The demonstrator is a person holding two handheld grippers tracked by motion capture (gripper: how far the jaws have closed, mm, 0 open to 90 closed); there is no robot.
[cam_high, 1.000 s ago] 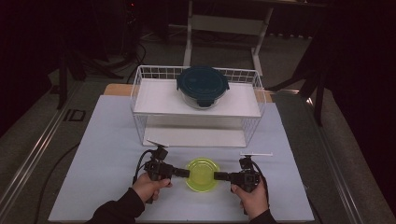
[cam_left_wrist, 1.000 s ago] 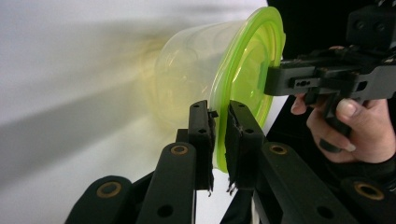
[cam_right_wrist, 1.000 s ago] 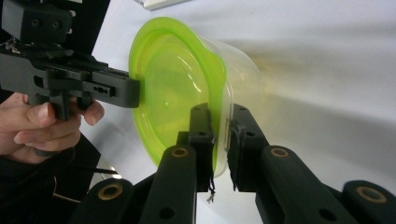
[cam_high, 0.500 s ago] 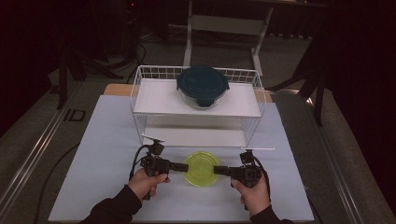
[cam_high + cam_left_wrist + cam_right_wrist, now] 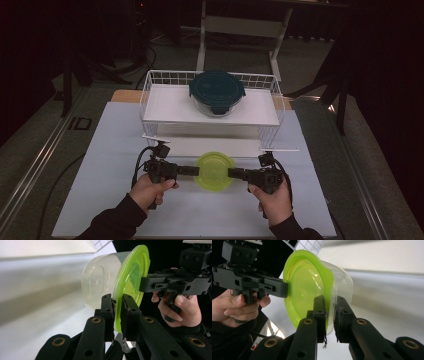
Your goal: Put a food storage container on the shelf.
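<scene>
so both grippers are clamped on the green-lidded container (image 5: 214, 171); left gripper (image 5: 192, 171) pinches the lid rim at its 9 o'clock, right gripper (image 5: 233, 173) at its 3 o'clock; the tub hangs between them over the white table (image 5: 100, 200), near the front edge; wire rack (image 5: 150, 95) sits at 12 o'clock behind it, with a dark-lidded bowl (image 5: 216, 92) on its shelf

The high view looks forward and down over the table's (image 5: 100, 150) near edge, from well back. Each gripper view sits close behind its own jaws, facing inward along the table; both share the green-lidded container (image 5: 130, 285) and the opposite hand.
</scene>
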